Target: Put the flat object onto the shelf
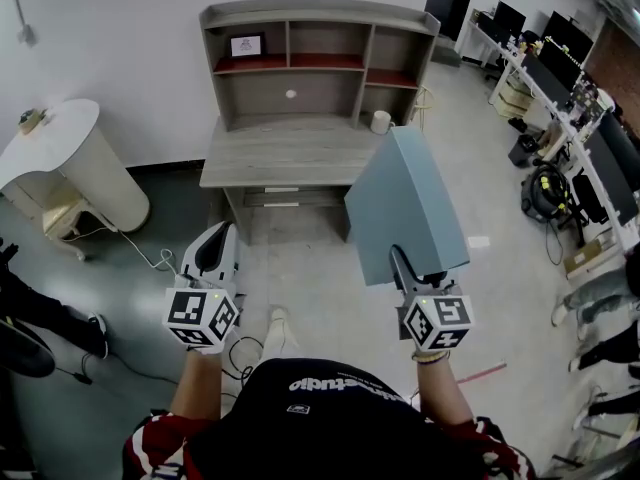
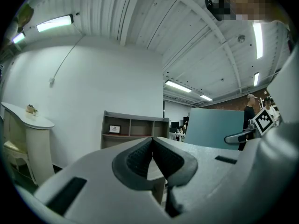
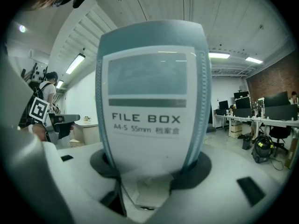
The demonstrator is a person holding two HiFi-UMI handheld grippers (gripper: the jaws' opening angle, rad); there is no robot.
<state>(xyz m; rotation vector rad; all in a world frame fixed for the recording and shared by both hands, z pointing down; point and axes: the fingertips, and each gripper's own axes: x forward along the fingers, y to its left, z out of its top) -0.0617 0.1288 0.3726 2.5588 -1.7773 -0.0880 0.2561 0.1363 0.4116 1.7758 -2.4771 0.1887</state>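
One file box (image 3: 149,101) clamped in the right gripper (image 3: 148,169); left gripper (image 2: 153,146) closed, empty; one shelf (image 1: 320,14) ahead

Steep overhead view, shelf (image 1: 318,15) ahead

The right tool (image 3: 149,169) held a file box (image 3: 149,101) between its two jaws. The jaws pressed on both sides of the box near its bottom. The box stood straight up. It was blue-grey, with a white label that said FILE BOX. Off to the left was the left tool (image 3: 69,119), with its black and white square cube. A person (image 3: 46,85) stood behind it. Far on the right were long tables (image 3: 261,119) with dark screens (image 3: 275,99). Long lights (image 3: 233,56) glowed on the ceiling.
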